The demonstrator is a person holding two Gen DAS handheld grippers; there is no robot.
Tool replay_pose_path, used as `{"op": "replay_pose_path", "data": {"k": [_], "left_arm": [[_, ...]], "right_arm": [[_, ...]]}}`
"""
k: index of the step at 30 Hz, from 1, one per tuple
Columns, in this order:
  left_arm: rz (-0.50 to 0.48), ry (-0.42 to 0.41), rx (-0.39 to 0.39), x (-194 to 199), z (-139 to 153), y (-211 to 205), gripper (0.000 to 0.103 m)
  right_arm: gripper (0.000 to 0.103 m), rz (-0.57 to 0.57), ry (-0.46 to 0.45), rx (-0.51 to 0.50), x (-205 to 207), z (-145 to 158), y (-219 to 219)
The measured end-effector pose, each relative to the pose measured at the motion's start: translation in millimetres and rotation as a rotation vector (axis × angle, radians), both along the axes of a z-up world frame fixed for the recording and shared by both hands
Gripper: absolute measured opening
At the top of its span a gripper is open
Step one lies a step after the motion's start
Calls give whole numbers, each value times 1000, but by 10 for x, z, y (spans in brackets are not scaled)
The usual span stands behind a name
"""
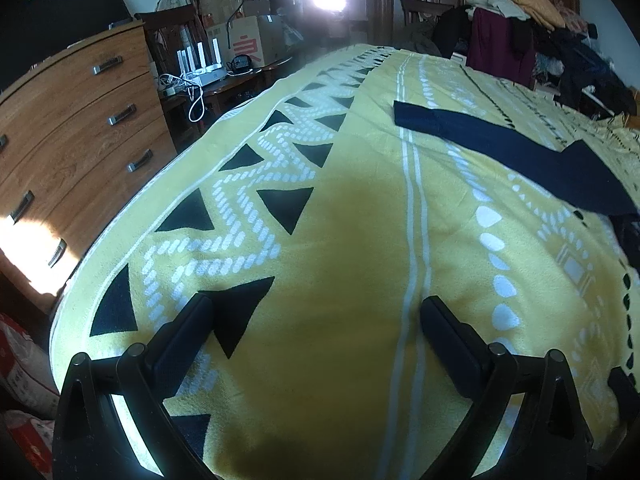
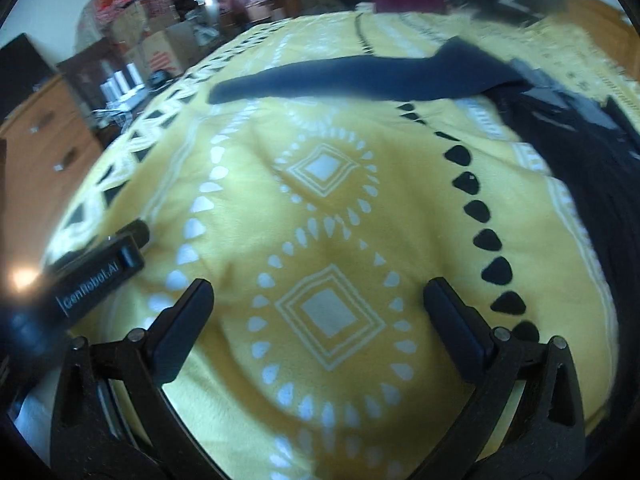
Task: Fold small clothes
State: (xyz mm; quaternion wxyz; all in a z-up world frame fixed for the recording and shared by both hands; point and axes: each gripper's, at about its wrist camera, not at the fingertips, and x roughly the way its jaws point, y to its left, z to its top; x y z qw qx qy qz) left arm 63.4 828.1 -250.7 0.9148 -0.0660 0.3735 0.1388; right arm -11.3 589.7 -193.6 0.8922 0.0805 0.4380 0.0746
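A dark navy garment (image 1: 508, 148) lies spread on the yellow patterned blanket (image 1: 352, 240), far ahead and to the right of my left gripper (image 1: 316, 312). That gripper hovers low over the blanket, open, with nothing between its fingers. In the right wrist view the same navy garment (image 2: 360, 78) stretches across the far part of the blanket (image 2: 320, 208), with more dark cloth (image 2: 592, 168) bunched at the right. My right gripper (image 2: 320, 300) is open and empty above the diamond pattern. The left gripper's body (image 2: 96, 276) shows at the left edge.
A wooden chest of drawers (image 1: 76, 136) stands left of the bed. Cardboard boxes (image 1: 244, 32) and a small table with cables (image 1: 200, 80) sit beyond it. A pile of clothes (image 1: 532, 20) covers the far right end of the bed.
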Motion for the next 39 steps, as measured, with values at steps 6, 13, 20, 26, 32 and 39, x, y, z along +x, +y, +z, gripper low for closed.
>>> {"op": "replay_pose_path", "data": {"k": [6,13,20,26,32,39], "left_arm": [[83,-151,-173,-319,284,84,103],[54,-368,-187,-703,1141,-458,103],[-72,-676,-53,-1195,2653,-1322,103],[-227,-1109,43,-1925,4090,-2234,103],[-337,-1198,-244,-2024,4734,-2764,103],[-383,-1031,-229,-1644,4533,-3389,103]], "right_arm": [[103,227,152,195,223,31,-286],[103,471,406,470,421,154,-604],[103,673,132,542,13,1242,-1449],[103,608,-590,337,-467,2661,-2667],[103,476,-794,215,-689,2457,-3501],[103,337,-457,137,-576,1447,-4242]]}}
